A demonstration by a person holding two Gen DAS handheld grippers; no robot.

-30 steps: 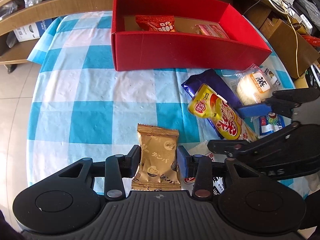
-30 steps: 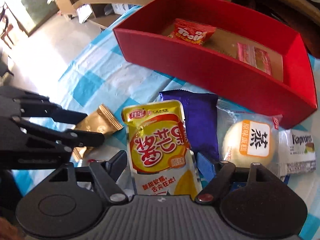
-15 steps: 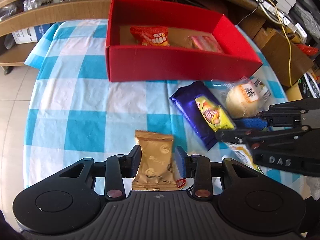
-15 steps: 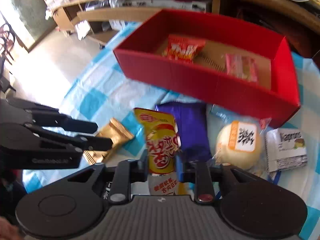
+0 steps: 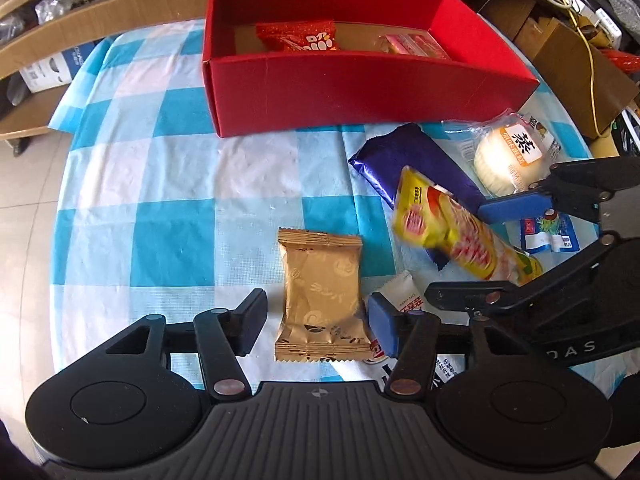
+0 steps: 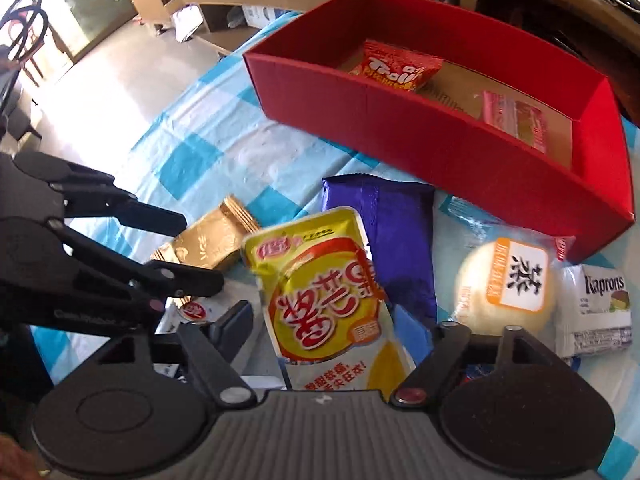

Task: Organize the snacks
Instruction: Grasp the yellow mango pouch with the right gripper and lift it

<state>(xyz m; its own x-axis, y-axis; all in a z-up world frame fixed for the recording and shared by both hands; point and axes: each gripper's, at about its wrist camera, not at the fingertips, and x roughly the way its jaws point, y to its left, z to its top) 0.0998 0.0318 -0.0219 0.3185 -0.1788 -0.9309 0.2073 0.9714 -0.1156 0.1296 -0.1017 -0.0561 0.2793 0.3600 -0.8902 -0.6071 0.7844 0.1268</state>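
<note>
- Left gripper (image 5: 316, 322) first: its jaws are opening, both pads standing clear of the crinkly gold foil packet (image 5: 320, 300) that lies flat between them on the blue-and-white checked tablecloth (image 5: 168, 184).
- Right gripper (image 6: 340, 344) next: jaws opening wide, and the glossy yellow pouch with red lettering (image 6: 324, 296) sits between them, gripped by neither pad and leaning across the shiny purple wrapper (image 6: 396, 240).
- Risk, as I read it: both packets are slick film, so a grab near a crimped edge could let them slide out short of the box; the two grippers also work close together and could knock fingers.
- Far side: the rigid red cardboard box (image 5: 360, 92) holds a red bag (image 5: 304, 38) and a pink pack (image 5: 416, 44).
- Rightmost: a soft round bun in clear plastic (image 6: 508, 288) beside a small white wafer pack (image 6: 600, 312).
</note>
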